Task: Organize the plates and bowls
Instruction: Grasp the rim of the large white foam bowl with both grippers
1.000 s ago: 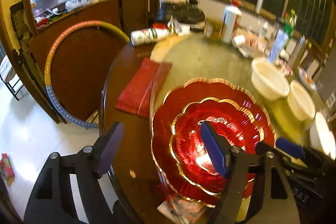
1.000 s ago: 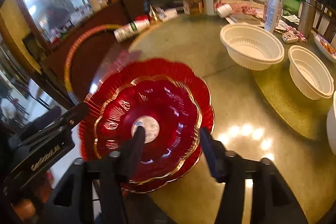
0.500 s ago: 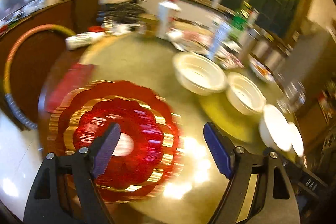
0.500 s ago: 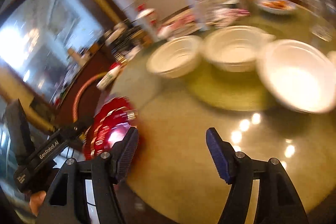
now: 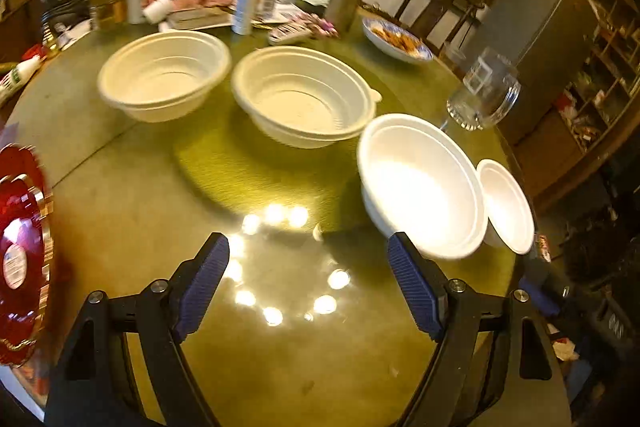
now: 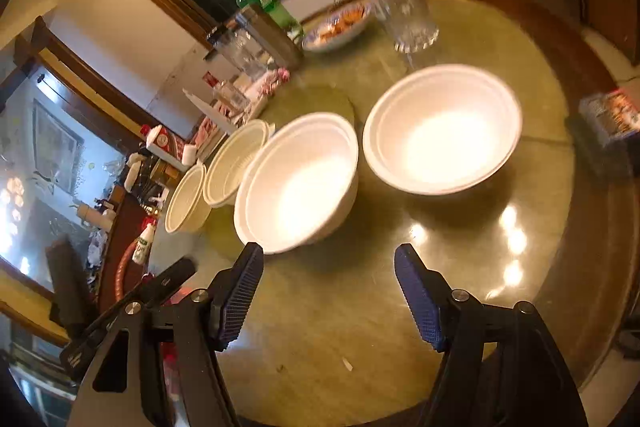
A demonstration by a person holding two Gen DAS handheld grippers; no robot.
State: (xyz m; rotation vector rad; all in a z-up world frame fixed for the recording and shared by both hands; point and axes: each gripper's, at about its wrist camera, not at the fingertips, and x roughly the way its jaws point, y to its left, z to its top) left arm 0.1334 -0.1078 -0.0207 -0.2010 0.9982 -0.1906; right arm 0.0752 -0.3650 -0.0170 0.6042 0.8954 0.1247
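Your round table [image 5: 128,195] fills both views. Four white bowls [image 5: 304,99] run in a row across the middle of the left view, and the stacked red plates [image 5: 20,251] sit at its left edge. Your left tool [image 5: 308,287] is wide, nothing between its pads. Your right tool [image 6: 328,295] is opening, empty, just below the nearest bowl [image 6: 300,183].

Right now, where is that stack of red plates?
In the left wrist view the red plates sit at the far left edge of the round table, left of the nearest cream bowl.
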